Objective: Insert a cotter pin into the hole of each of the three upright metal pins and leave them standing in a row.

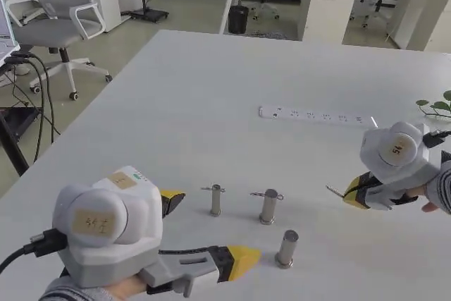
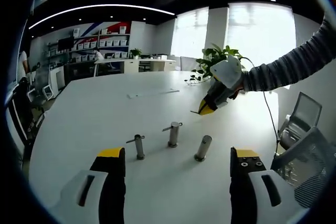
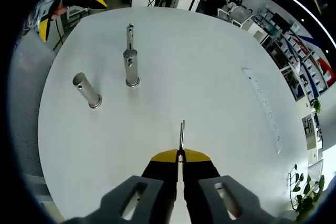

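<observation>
Likely the last insertion: right tongs (image 3: pixel 180 155) pinch a cotter pin (image 3: pixel 181 132), which needs aligning with the hole in the near bare metal pin (image 1: pixel 286 247); left tongs (image 2: pixel 177 155) spread.

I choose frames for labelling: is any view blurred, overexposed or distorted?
Head view: sharp, even light, faint shadows by the metal pins. Left gripper view: fisheye bend, windows overexposed. Right gripper view: fisheye bend, cotter pin sharp.

Splayed left hand-held gripper (image 1: pixel 208 229) (held low); right hand-held gripper (image 1: pixel 350 194) pinching cotter pin (image 3: pixel 181 135).
</observation>
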The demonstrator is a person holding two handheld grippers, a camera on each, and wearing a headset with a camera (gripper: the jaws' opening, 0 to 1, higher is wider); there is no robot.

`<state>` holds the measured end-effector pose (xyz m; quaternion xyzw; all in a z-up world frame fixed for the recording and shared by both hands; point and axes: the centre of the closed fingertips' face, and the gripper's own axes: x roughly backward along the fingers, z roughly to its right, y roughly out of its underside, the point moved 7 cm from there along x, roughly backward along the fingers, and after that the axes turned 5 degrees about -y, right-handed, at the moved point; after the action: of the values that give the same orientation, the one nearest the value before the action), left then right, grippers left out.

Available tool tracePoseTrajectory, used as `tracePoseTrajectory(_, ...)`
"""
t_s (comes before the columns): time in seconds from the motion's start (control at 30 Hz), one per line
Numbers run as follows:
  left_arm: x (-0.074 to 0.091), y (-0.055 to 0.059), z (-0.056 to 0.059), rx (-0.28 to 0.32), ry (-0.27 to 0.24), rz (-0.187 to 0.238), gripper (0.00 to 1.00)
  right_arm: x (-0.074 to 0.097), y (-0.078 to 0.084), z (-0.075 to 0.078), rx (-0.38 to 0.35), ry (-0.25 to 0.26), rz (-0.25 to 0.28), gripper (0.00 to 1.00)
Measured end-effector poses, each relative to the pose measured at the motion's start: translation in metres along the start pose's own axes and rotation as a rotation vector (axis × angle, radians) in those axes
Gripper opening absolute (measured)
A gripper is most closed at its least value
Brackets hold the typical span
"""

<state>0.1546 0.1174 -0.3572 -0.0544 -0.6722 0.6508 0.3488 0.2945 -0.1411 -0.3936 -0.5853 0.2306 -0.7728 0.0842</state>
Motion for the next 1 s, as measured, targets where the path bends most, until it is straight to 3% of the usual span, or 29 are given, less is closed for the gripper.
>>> tracePoseTrajectory(0.07,0.000,-0.002,0.001,-0.005,0.008,0.000,0.79,0.004,-0.004,-0.004,-0.014,0.017,0.046,0.00)
tracePoseTrajectory(0.2,-0.001,-0.004,0.005,-0.015,0.025,-0.006,0.75,0.010,-0.009,-0.015,0.007,0.040,0.085,0.00)
tracePoseTrajectory(0.27,-0.002,-0.006,0.007,-0.014,0.033,-0.006,0.74,0.012,-0.014,-0.022,-0.031,0.033,0.154,0.00)
tracePoseTrajectory(0.47,-0.006,-0.013,0.016,-0.037,0.071,-0.006,0.66,0.020,-0.017,-0.034,-0.021,0.047,0.211,0.00)
tracePoseTrajectory(0.83,-0.026,-0.019,0.026,-0.020,0.111,-0.050,0.51,0.031,-0.029,-0.060,0.146,0.077,0.251,0.00)
tracePoseTrajectory(0.93,-0.031,-0.021,0.031,-0.015,0.124,-0.062,0.48,0.032,-0.033,-0.069,0.162,0.072,0.270,0.00)
tracePoseTrajectory(1.0,-0.033,-0.022,0.033,-0.010,0.127,-0.065,0.43,0.033,-0.037,-0.074,0.238,0.079,0.272,0.00)
